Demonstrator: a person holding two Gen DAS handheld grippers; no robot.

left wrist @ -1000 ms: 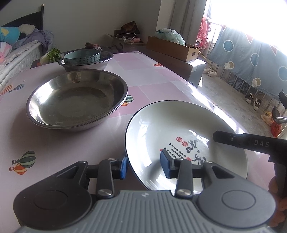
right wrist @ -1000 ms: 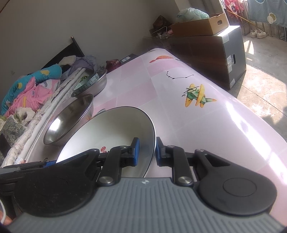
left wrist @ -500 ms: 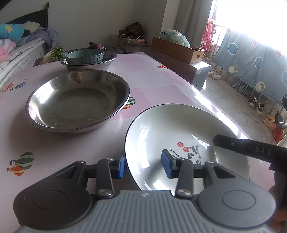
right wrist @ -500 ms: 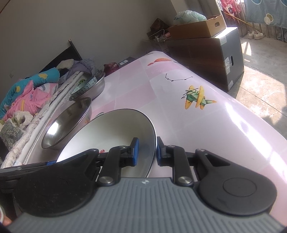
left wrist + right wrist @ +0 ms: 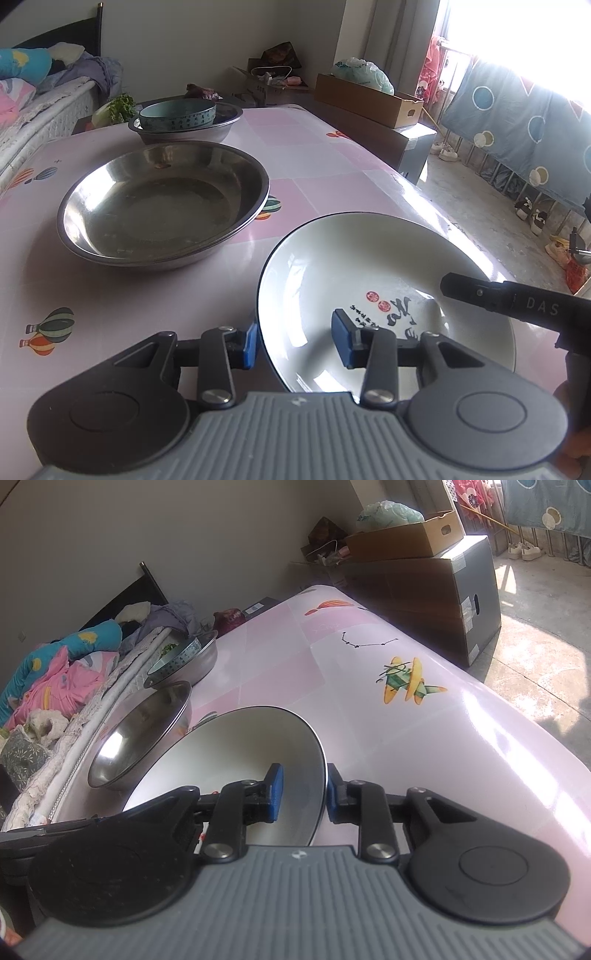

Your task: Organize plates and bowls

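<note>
A white plate (image 5: 369, 269) with black and red writing and a dark rim is held by both grippers above the pink table (image 5: 332, 166). My left gripper (image 5: 295, 341) straddles its near left rim with a clear gap between the pads. My right gripper (image 5: 302, 794) straddles its right rim (image 5: 321, 760), with some gap at the inner pad. A large steel bowl (image 5: 162, 203) sits to the left. Behind it a teal bowl (image 5: 177, 114) rests inside a second steel bowl (image 5: 207, 131).
A bed with bedding (image 5: 55, 672) runs along the table's far side. A cardboard box (image 5: 365, 98) on a dark cabinet (image 5: 443, 590) stands beyond the table's end. The table edge (image 5: 436, 199) drops to the floor on the right.
The plate has risen and tilted slightly with both grippers. The right gripper's jaws have widened a little around the rim.
</note>
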